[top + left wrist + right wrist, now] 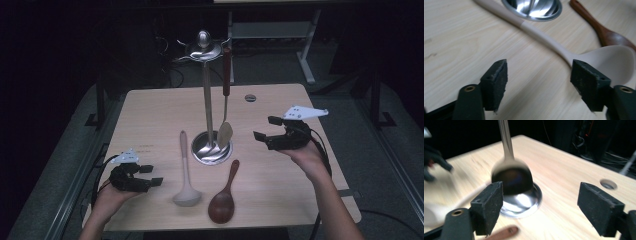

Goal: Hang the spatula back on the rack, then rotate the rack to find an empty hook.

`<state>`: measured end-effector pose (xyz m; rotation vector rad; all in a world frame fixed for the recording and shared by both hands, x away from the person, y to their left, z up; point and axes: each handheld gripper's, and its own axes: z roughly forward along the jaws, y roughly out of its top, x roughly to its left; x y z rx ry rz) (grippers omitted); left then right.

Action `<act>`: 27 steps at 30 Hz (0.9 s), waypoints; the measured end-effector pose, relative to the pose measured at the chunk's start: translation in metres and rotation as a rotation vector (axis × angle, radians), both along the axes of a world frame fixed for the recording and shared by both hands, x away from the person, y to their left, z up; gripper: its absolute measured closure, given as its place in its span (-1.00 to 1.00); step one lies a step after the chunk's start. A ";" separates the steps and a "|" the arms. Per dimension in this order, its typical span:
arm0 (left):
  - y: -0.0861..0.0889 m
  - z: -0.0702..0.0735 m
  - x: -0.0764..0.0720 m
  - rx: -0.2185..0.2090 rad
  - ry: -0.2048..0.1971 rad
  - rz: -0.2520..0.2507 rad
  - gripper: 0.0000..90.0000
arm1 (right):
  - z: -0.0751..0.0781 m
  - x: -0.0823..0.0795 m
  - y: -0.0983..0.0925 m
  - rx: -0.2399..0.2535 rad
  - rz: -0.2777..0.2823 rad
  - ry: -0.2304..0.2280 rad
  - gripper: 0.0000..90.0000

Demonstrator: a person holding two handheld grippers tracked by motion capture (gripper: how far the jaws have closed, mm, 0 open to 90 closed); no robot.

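Both the left gripper (150, 176) and right gripper (266, 129) stand open, empty; closing carelessly, the left could probably skid the pale cream silicone ladle (574, 50) into the dark brown wooden spoon (223, 200)

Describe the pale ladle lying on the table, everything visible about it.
The pale ladle is cream, matte, plastic or silicone by its look, with a long straight handle that changes shade partway along and a rounded bowl. It lies flat on the wooden table, bowl toward the person, handle end beside the steel stand's base. The left claw hovers open beside the bowl; whether it touches is unclear.
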<state>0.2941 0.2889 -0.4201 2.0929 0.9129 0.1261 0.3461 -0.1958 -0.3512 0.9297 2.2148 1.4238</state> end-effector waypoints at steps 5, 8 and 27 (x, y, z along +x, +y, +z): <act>-0.008 0.017 0.004 0.002 0.007 -0.042 0.03 | -0.037 -0.010 -0.013 -0.005 -0.015 0.047 -0.61; -0.014 0.028 0.009 0.007 0.010 -0.068 0.15 | -0.046 -0.013 -0.017 -0.012 -0.023 0.059 -0.63; -0.051 0.138 0.042 0.024 -0.042 -0.237 1.00 | -0.090 -0.039 -0.017 -0.115 -0.083 0.164 -0.67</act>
